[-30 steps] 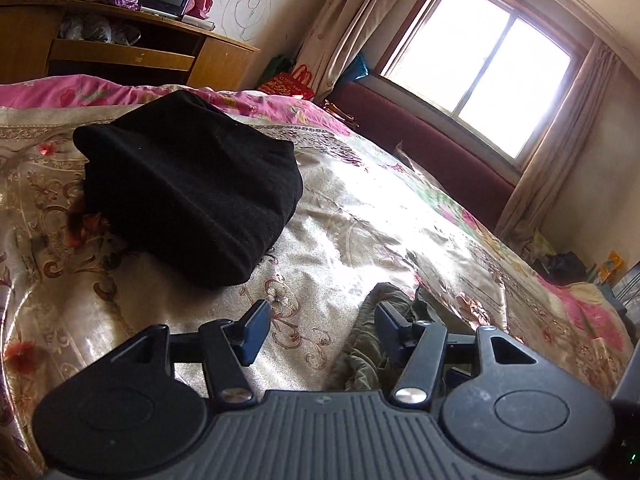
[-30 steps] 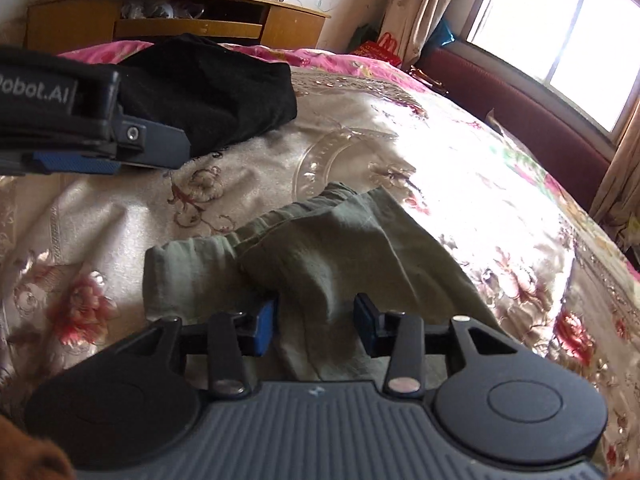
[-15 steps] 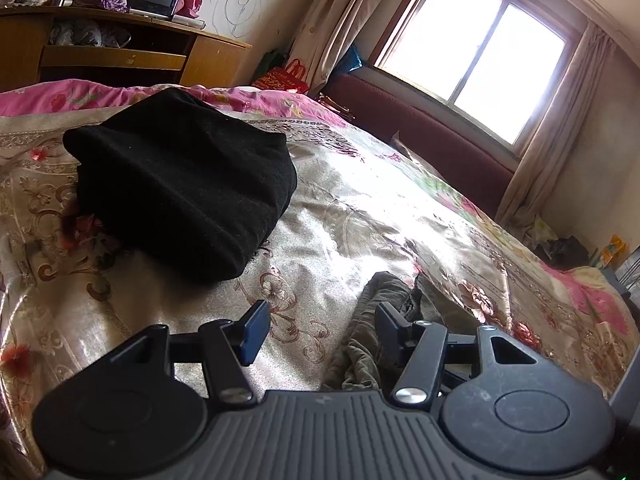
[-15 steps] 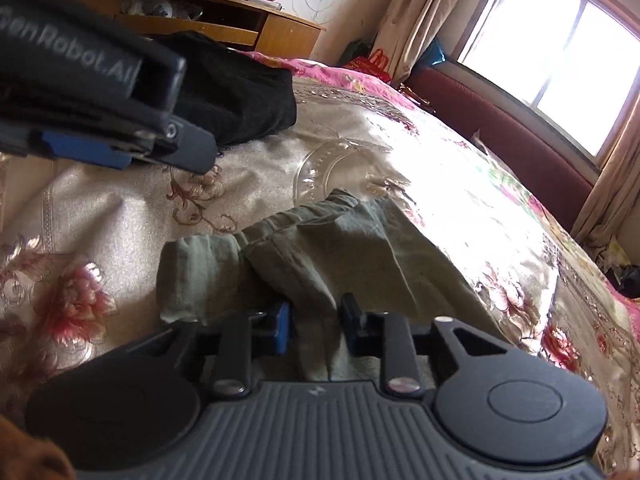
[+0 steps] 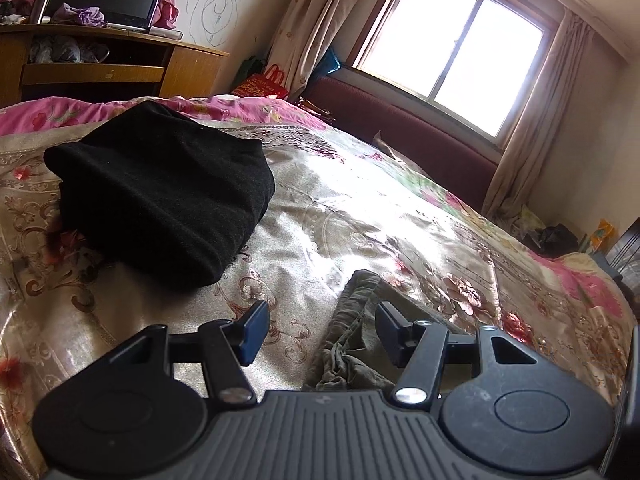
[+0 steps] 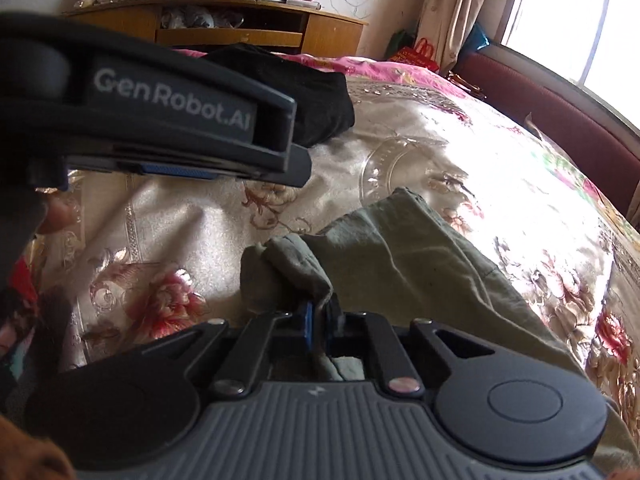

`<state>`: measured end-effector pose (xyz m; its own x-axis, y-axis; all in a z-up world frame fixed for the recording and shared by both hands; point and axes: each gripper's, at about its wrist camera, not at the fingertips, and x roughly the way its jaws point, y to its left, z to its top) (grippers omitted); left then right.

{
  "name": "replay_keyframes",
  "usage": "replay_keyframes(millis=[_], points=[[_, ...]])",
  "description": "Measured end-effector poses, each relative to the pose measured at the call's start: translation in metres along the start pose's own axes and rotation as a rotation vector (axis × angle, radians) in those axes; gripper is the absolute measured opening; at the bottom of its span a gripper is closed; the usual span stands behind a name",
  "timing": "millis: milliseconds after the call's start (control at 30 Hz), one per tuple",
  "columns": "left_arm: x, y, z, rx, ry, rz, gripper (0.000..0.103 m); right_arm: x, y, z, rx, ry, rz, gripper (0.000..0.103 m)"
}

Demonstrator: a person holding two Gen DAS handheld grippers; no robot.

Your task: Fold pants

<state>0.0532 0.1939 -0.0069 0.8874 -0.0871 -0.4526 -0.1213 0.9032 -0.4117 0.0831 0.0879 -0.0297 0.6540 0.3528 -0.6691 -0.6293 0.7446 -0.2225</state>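
Left wrist view: my left tool [image 5: 318, 330] is spread wide with nothing between its fingers. The pants [image 5: 352, 344], olive and rumpled, lie on the bed [image 5: 360, 220] just ahead of it. One bunched edge runs away from me, starting beside the right finger and ending a little beyond it. Most of the cloth sits right of that edge, partly hidden behind the finger. A black garment [image 5: 160, 192] lies well apart from the pants, further up the bed and to their left.

Right wrist view: my right tool [image 6: 318, 326] is pinched nearly closed on a fold of the pants [image 6: 400, 264], and the cloth rises in a small ridge straight out of the fingers. From that pinch the pants spread away up the bed and off to the right, their long axis slanting toward the sunlit patch. A loose flap hangs just left of the pinch. My left tool [image 6: 192, 152] crosses this view above and left of the pants, clear of the cloth.

I judge the coming move turns on this: the right tool already has the near end, while the free bunched edge lies to the right of the left tool's gap. So the left tool must shift right and down to take that edge before any fold can be carried over.
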Motion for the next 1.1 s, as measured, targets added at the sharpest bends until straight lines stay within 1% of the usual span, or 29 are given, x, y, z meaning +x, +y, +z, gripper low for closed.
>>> replay_keyframes(millis=[67,100,133,233,300,333,400,433,467,533,567,633,667,700,733,867,933,1000,1033,1100], points=[[0.003,-0.005,-0.002,0.021,0.021,-0.02,0.071,-0.008,-0.006,0.0,0.028,-0.012,0.016,0.021],[0.005,-0.007,-0.003,0.029,0.031,-0.03,0.071,-0.015,-0.01,-0.001,0.031,-0.015,0.018,0.034],[0.005,-0.009,-0.004,0.04,0.036,-0.038,0.071,-0.023,-0.014,-0.003,0.035,-0.019,0.014,0.04],[0.003,-0.019,-0.006,0.088,0.03,-0.051,0.071,-0.054,-0.038,-0.017,0.094,-0.038,-0.016,0.041],[0.003,-0.032,-0.008,0.14,0.04,-0.084,0.071,-0.073,-0.062,-0.032,0.174,-0.034,-0.052,0.042],[0.003,-0.041,-0.01,0.183,0.046,-0.108,0.071,-0.079,-0.076,-0.04,0.217,-0.032,-0.078,0.043],[0.002,-0.067,-0.017,0.313,0.044,-0.152,0.071,-0.08,-0.1,-0.05,0.28,-0.017,-0.119,0.043],[0.003,-0.079,-0.021,0.374,0.047,-0.177,0.072,-0.077,-0.118,-0.055,0.321,-0.013,-0.134,0.043],[0.004,-0.088,-0.024,0.411,0.059,-0.202,0.072,-0.073,-0.132,-0.058,0.355,-0.015,-0.131,0.043],[0.015,-0.099,-0.03,0.444,0.117,-0.239,0.075,-0.067,-0.155,-0.065,0.424,0.004,-0.143,0.043],[0.024,-0.103,-0.034,0.461,0.158,-0.237,0.075,-0.065,-0.165,-0.071,0.454,0.019,-0.166,0.043],[0.039,-0.107,-0.043,0.5,0.223,-0.205,0.075,-0.065,-0.186,-0.087,0.512,0.047,-0.194,0.043],[0.048,-0.104,-0.048,0.494,0.267,-0.177,0.075,-0.065,-0.196,-0.097,0.544,0.067,-0.225,0.043],[0.052,-0.101,-0.05,0.477,0.295,-0.166,0.076,-0.067,-0.206,-0.106,0.575,0.09,-0.261,0.043],[0.053,-0.096,-0.051,0.458,0.304,-0.165,0.076,-0.071,-0.218,-0.118,0.621,0.11,-0.297,0.043],[0.047,-0.098,-0.045,0.475,0.277,-0.122,0.076,-0.111,-0.244,-0.144,0.726,0.049,-0.345,0.043],[0.046,-0.1,-0.041,0.473,0.269,-0.119,0.076,-0.132,-0.248,-0.157,0.778,0.023,-0.337,0.045],[0.047,-0.103,-0.04,0.492,0.256,-0.101,0.076,-0.153,-0.247,-0.172,0.836,0.013,-0.311,0.05],[0.047,-0.105,-0.041,0.507,0.255,-0.095,0.076,-0.16,-0.247,-0.181,0.88,0.014,-0.294,0.051],[0.049,-0.112,-0.043,0.541,0.262,-0.098,0.076,-0.169,-0.247,-0.197,0.975,0.017,-0.226,0.051]])
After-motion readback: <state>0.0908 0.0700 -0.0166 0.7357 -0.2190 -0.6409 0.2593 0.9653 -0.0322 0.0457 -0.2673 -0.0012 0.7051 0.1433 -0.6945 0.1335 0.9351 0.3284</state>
